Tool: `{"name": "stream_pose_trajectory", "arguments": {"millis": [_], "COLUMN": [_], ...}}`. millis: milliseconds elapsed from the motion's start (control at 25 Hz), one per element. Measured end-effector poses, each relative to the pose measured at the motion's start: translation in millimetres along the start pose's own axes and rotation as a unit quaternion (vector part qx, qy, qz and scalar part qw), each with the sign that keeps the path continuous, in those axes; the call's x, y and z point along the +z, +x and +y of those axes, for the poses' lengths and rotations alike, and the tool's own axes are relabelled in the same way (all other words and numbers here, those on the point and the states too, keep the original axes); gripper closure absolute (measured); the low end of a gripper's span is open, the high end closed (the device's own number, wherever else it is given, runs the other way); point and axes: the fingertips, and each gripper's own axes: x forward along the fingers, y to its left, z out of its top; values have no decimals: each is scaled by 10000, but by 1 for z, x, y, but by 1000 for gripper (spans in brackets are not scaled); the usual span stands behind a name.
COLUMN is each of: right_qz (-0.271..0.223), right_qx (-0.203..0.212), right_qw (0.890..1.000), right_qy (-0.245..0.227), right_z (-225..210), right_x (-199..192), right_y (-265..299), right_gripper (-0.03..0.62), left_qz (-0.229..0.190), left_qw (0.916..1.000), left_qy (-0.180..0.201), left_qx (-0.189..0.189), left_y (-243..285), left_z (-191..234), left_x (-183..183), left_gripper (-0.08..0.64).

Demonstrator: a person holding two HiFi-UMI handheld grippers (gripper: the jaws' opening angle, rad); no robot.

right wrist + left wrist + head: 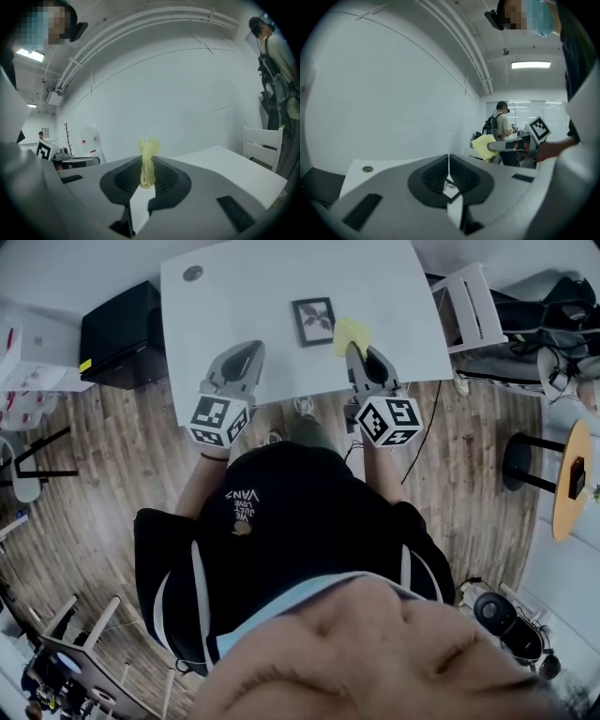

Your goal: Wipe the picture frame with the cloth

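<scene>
Your right hand-held gripper (pixel 354 352) clamps the yellow cloth (pixel 351 331) just right of the picture frame (pixel 314 321)
Left of the frame your left hand-held gripper (pixel 251 352) is clenched empty; a white chair (pixel 466 298) stands well right; the frame's picture is unclear

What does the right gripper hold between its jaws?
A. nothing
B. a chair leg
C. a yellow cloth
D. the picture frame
C: in the right gripper view the yellow cloth stands pinched between the shut jaws of the right gripper, while the picture frame lies on the table.
</scene>
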Motion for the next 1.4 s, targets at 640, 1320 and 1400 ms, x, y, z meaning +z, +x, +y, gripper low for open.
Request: {"name": "stream_pose_trajectory", "arguments": {"millis": [640,1320,1400], "right_qz": [124,280,300], "right_qx": [462,1020,1087], "right_qw": [9988,9944,9936], "right_qy": [-77,-19,-1], "right_z": [-32,-47,-47], "right_x": [23,34,32], "right_y": [74,144,151], "right_gripper": [546,546,546], "left_qz": [-70,-106,-95], "left_qw": [9992,9965,9962], "left_qy": [-63,-75,-85], "left_qx": [386,821,864], "left_y": [59,94,96], "left_z": [37,67,70], "left_x": [14,25,24], "left_gripper": [541,541,542]}}
